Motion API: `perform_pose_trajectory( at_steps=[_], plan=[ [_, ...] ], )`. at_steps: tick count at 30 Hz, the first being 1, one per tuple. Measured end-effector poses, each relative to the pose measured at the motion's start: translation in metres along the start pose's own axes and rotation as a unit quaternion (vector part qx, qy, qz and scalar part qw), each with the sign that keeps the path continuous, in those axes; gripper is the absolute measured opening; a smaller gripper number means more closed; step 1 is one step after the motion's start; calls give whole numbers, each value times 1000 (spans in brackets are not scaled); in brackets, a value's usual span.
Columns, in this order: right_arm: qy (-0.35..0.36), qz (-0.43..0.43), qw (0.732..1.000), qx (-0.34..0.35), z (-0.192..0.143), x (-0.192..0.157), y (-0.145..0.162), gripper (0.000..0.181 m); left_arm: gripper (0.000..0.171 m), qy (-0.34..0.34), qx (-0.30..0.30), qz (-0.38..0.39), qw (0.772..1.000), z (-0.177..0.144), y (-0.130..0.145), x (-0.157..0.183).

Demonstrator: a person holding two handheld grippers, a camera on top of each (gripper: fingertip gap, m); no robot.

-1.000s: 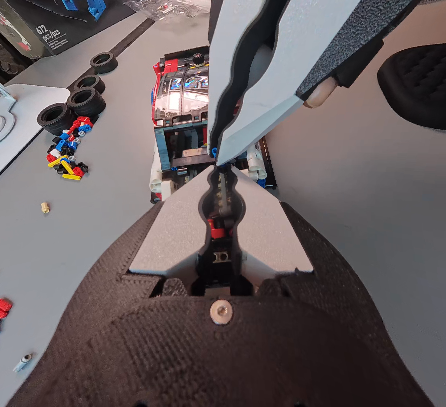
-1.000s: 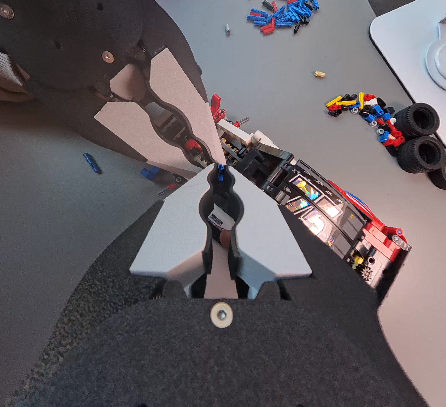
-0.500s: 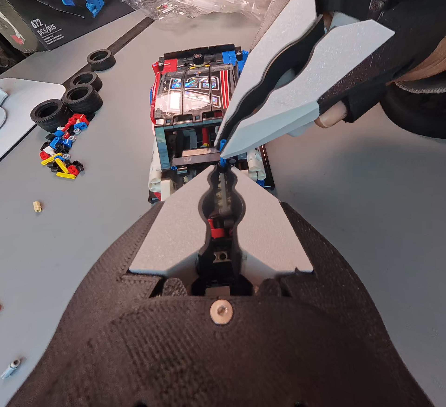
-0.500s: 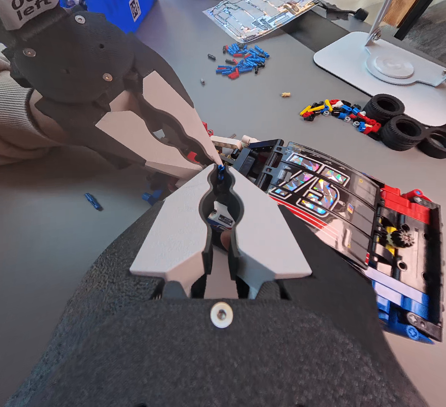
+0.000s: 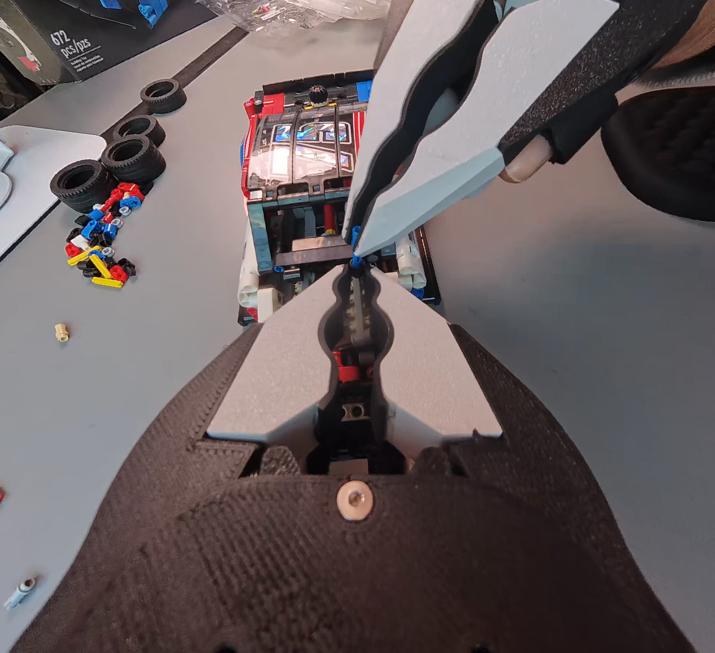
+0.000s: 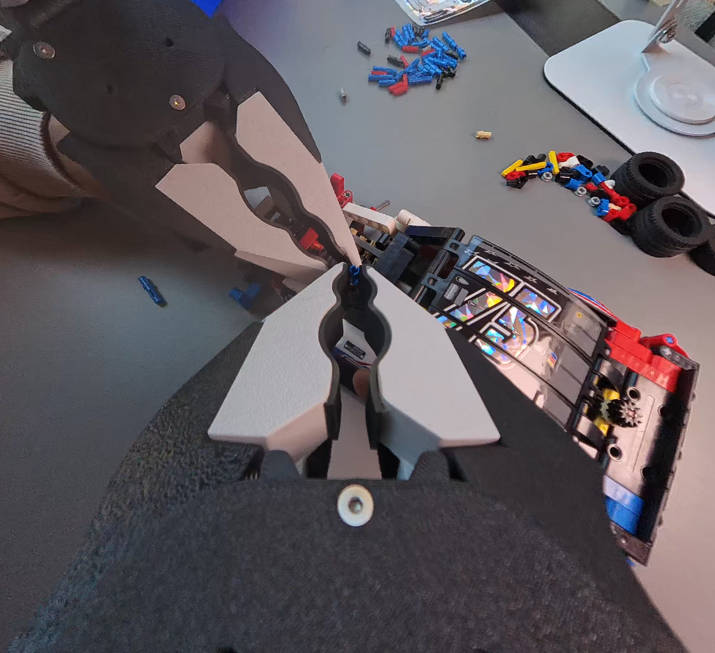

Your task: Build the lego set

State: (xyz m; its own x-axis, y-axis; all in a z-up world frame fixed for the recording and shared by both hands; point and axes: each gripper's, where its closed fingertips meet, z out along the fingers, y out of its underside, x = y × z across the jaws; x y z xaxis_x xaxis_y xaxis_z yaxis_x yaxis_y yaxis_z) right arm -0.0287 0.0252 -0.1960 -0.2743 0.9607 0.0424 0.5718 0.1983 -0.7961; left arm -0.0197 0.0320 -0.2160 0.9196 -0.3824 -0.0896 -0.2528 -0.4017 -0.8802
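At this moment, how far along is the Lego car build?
Done: the car body is largely assembled, roof panels on. In hand: the right gripper pinches a blue pin at the frame, and the left gripper clamps a grey beam there. Left: four tyres and piles of loose pieces remain unused.

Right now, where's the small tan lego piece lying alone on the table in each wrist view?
Left wrist view: tan piece at the left edge, mid-height, below the mixed pile of small parts.
Right wrist view: tan piece upper right of centre, above the same pile.
Shared landmark: the black tyres beside that pile.
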Motion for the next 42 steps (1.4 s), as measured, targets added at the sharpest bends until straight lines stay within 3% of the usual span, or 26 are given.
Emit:
perform_pose_trajectory(
  at_steps=[6, 11, 26, 30, 33, 38, 42],
  plan=[
    [-13, -78, 994, -71, 3, -2, 0, 2, 4, 4, 0, -8, 1000, 0, 0, 0],
    [-21, -92, 992, -81, 5, -3, 0, 2, 4, 5, -3, -8, 1000, 1, 0, 1],
    [-31, -5, 998, -62, 4, 0, 6, 3, 5, 10, 3, -9, 1000, 1, -1, 0],
    [-49, 23, 998, -24, -9, 5, -6, 14, 6, 14, 17, -15, 1000, 0, -4, -2],
    [-53, -9, 999, -6, -19, 4, -11, 15, 22, 3, 26, -15, 1000, -2, -6, -7],
    [-31, -126, 990, -59, -21, 2, 4, 19, 39, 22, 54, -35, 998, -30, -13, -21],
    [5, -231, 969, -83, -9, 0, -3, 19, 61, 51, 23, -94, 994, -44, 9, -39]
  ],
)
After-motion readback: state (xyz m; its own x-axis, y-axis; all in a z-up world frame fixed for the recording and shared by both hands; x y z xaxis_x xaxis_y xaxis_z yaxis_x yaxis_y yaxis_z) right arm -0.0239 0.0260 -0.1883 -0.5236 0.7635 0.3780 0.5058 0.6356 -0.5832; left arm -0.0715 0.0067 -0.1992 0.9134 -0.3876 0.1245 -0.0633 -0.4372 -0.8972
